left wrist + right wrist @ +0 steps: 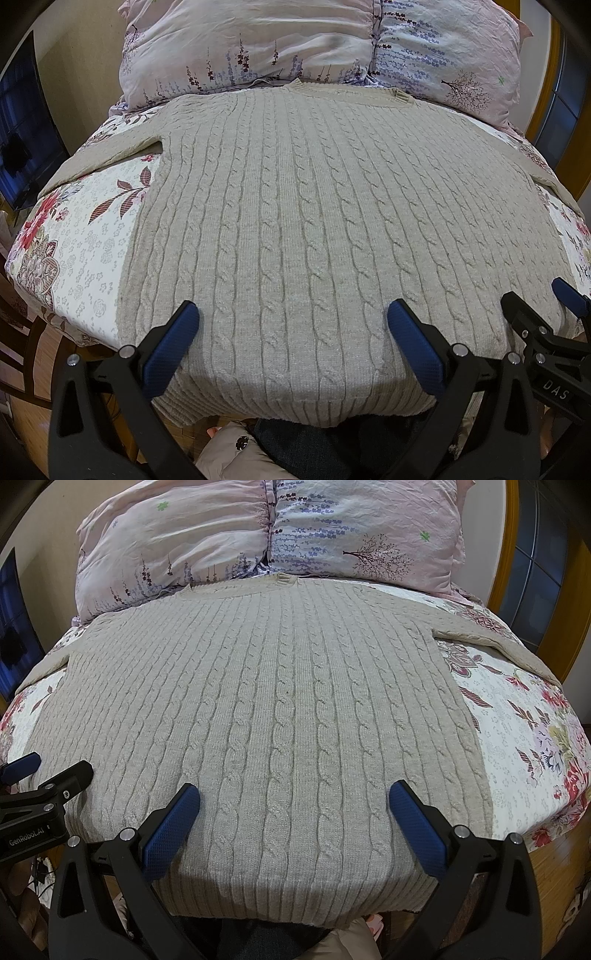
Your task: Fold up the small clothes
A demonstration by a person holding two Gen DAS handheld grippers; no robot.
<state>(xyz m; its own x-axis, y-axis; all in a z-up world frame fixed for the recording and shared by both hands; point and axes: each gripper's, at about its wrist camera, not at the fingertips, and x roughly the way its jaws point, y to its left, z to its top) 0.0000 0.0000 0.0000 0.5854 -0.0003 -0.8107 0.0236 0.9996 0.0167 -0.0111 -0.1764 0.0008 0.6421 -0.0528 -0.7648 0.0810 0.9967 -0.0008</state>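
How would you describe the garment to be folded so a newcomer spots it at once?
Start at the two lavender-print pillows at the head of the bed; the sweater lies flat just below them on the floral bedspread, collar toward the pillows, sleeves spread sideways. It is the only plain beige piece, cable-knit in vertical ropes, among printed fabrics, and both open grippers, left and right, hover over its hem.

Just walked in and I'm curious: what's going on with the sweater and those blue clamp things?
A person holds a two-finger gripper in each hand. The left gripper and right gripper both hover open over the hem end of a beige cable-knit sweater. It lies flat on a floral bedspread, sleeves spread, collar toward the pillows. No fold is made yet.
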